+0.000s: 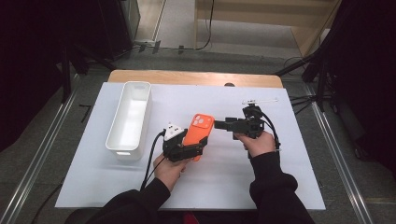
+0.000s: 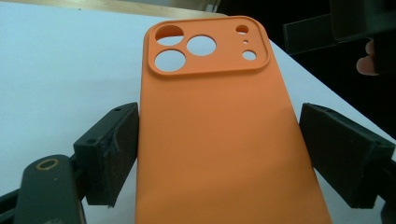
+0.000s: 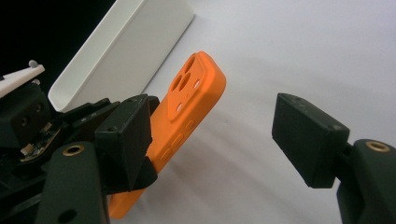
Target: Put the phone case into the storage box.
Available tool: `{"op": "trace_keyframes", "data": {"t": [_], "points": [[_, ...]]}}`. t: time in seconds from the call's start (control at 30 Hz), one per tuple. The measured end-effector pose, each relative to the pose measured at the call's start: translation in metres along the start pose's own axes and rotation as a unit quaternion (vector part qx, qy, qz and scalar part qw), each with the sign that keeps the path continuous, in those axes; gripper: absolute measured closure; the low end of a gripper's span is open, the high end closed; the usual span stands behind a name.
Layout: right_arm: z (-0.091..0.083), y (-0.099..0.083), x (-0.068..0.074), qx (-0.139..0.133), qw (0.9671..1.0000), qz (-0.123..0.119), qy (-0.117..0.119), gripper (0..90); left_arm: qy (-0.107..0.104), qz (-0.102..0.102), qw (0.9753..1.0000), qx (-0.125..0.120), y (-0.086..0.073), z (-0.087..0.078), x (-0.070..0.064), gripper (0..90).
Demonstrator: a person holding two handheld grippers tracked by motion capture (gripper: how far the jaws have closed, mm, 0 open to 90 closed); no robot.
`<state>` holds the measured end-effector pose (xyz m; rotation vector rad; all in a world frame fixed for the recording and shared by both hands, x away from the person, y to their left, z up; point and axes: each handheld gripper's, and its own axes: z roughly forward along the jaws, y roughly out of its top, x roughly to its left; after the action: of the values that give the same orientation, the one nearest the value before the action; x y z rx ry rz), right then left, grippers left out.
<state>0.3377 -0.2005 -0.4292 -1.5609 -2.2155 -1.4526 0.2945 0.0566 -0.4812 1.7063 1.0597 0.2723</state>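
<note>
An orange phone case (image 1: pixel 200 129) with camera cut-outs lies back-up between the jaws of my left gripper (image 1: pixel 192 145), which is shut on its long sides near the lower end. In the left gripper view the case (image 2: pixel 219 121) has both pads pressed against its edges, and the left gripper (image 2: pixel 219 140) holds it slightly above the white table. My right gripper (image 1: pixel 220 124) points at the case's top right corner from the right. It stands open (image 3: pixel 215 135) with nothing between its jaws, and the case (image 3: pixel 187 107) rises tilted just beyond its left jaw.
A long white bin (image 1: pixel 114 135) stands left of the case, seen also as a white bin (image 3: pixel 126 46) in the right gripper view. A small clear strip (image 1: pixel 259 100) lies at the back right. The white sheet (image 1: pixel 224 177) covers the table.
</note>
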Motion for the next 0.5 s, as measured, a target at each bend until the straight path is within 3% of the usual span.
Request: {"op": "trace_keyframes", "data": {"t": [0.5], "points": [[0.001, -0.0001, -0.0058, 0.001, 0.9997, 0.021, 0.011, 28.2, -0.012, 0.012, 0.9998, -0.01, -0.0026, -0.0008, -0.0052, 14.5]]}}
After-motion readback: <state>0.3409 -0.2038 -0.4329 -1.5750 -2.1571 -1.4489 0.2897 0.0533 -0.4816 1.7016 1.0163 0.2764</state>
